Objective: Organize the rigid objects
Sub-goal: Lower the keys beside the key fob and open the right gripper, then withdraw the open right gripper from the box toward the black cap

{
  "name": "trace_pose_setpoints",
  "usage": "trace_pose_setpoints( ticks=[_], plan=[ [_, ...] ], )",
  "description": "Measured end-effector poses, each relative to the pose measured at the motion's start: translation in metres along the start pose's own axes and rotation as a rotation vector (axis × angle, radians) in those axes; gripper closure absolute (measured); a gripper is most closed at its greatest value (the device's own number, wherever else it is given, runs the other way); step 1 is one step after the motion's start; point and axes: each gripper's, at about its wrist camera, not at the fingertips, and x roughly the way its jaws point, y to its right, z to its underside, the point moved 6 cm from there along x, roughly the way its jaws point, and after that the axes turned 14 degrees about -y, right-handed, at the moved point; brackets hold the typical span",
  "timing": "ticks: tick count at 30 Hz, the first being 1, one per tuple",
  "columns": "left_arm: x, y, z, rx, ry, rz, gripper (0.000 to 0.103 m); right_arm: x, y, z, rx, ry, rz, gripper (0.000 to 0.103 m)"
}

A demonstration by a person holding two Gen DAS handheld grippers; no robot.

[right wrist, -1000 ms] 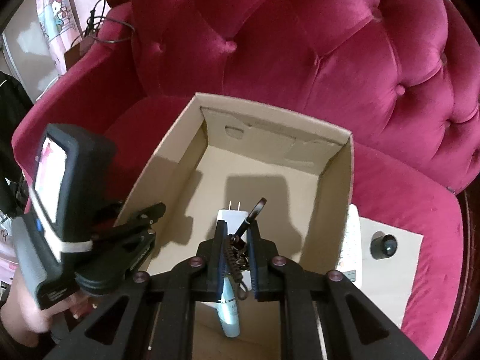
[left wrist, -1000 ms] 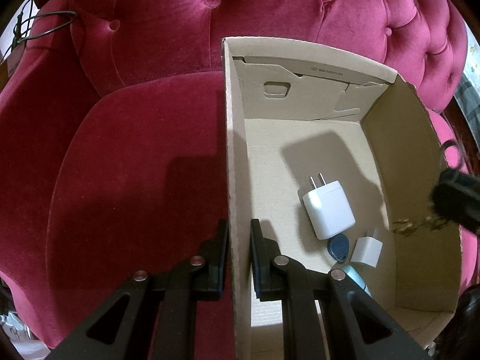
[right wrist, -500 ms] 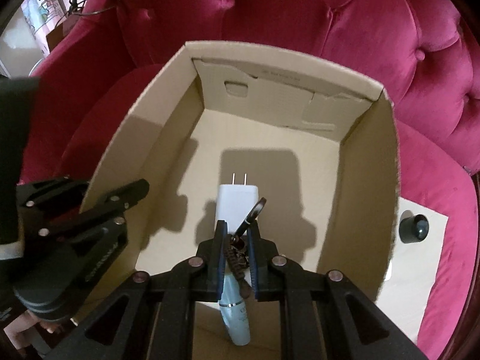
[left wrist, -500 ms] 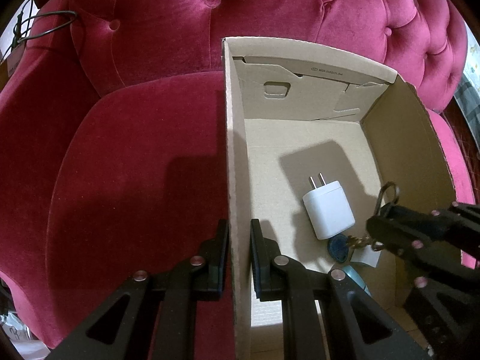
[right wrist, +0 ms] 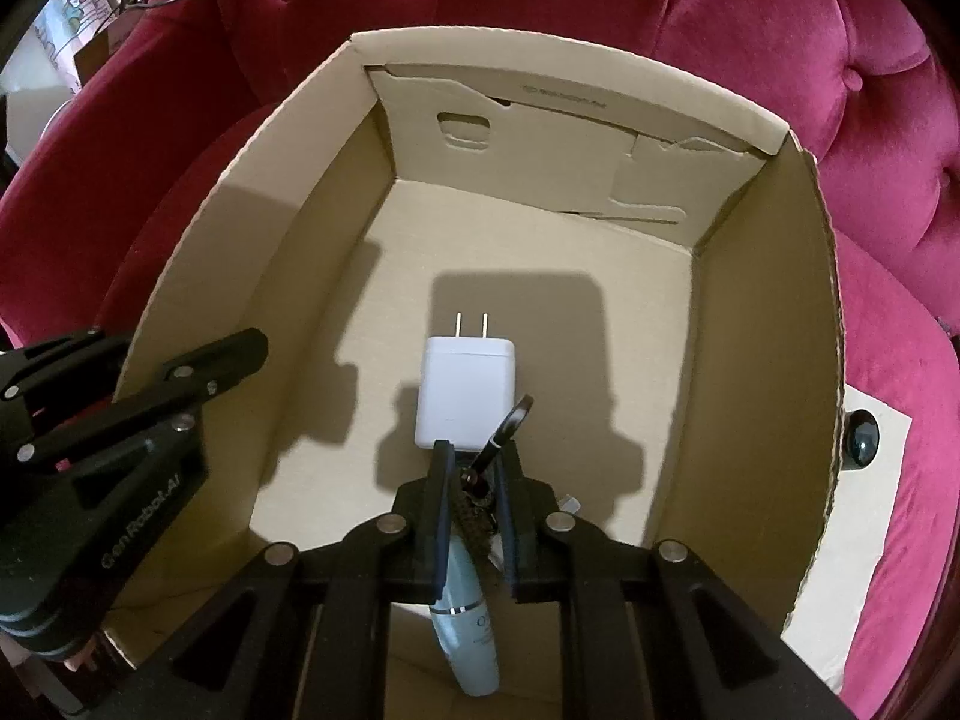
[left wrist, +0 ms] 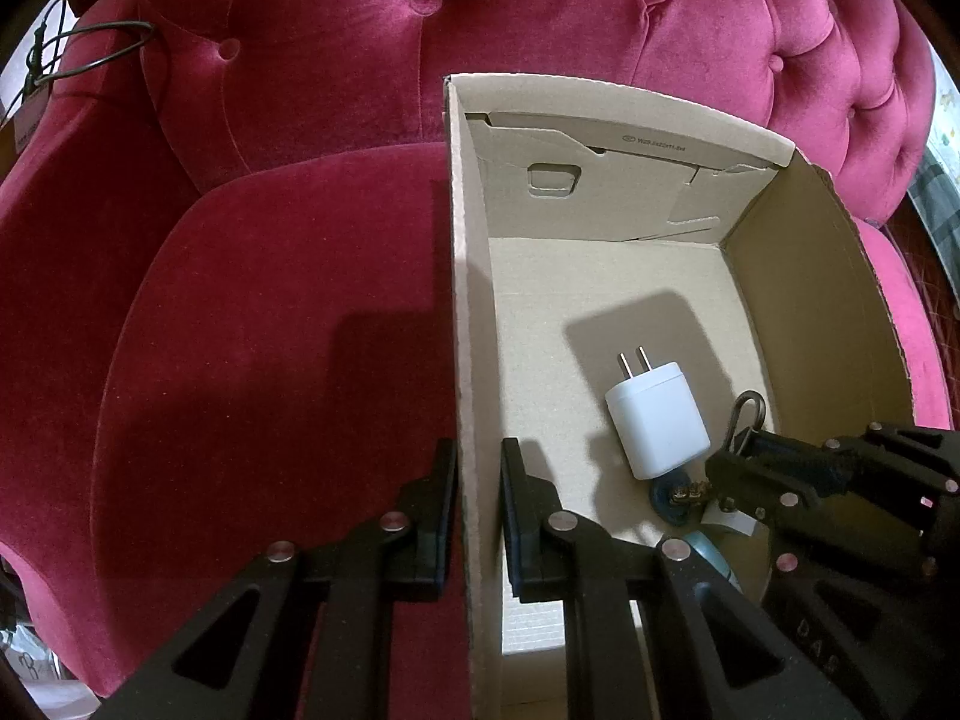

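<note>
The right gripper (right wrist: 471, 456) is down inside the cardboard box (right wrist: 774, 360), fingers pinched narrow on a keychain (right wrist: 480, 480) with a dark metal clip poking up between them. From the left camera you can see that same gripper (left wrist: 729, 462) coming in from the right side, low over the box floor, with the clip loop (left wrist: 747, 414) sticking up just beside the white charger (left wrist: 657, 426).

The left gripper (left wrist: 477, 468) is clamped on the box's left wall, one finger outside and one inside, the cardboard edge squeezed between them.

Stuff in the box: the white charger (right wrist: 465, 390) lies flat near the middle, prongs pointing toward the far wall. Right under the right gripper there's a pale blue tube (right wrist: 471, 618) lying toward the near wall. A small blue tag (left wrist: 666, 498) and a bit of something white sit next to the charger, mostly hidden.

The box sits on a red velvet armchair (left wrist: 270, 312). Outside the box on the right, a small dark round thing (right wrist: 861, 438) rests on a sheet of paper (right wrist: 870, 516).
</note>
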Motion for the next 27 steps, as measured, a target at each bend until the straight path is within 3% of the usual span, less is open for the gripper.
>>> trace_pose_setpoints(
  ticks=[5,21,27],
  plan=[
    [0.000,-0.001,0.000,0.000,0.000,0.000,0.088,-0.005,0.001,-0.001,0.012,0.015,-0.009,0.064],
    [0.000,-0.001,0.001,0.001,0.001,-0.003,0.088,-0.045,0.009,0.004,0.027,0.082,-0.012,0.058],
    [0.000,-0.001,0.001,0.001,0.000,-0.002,0.088,-0.062,0.016,0.008,0.033,0.108,0.002,0.043]
  ],
)
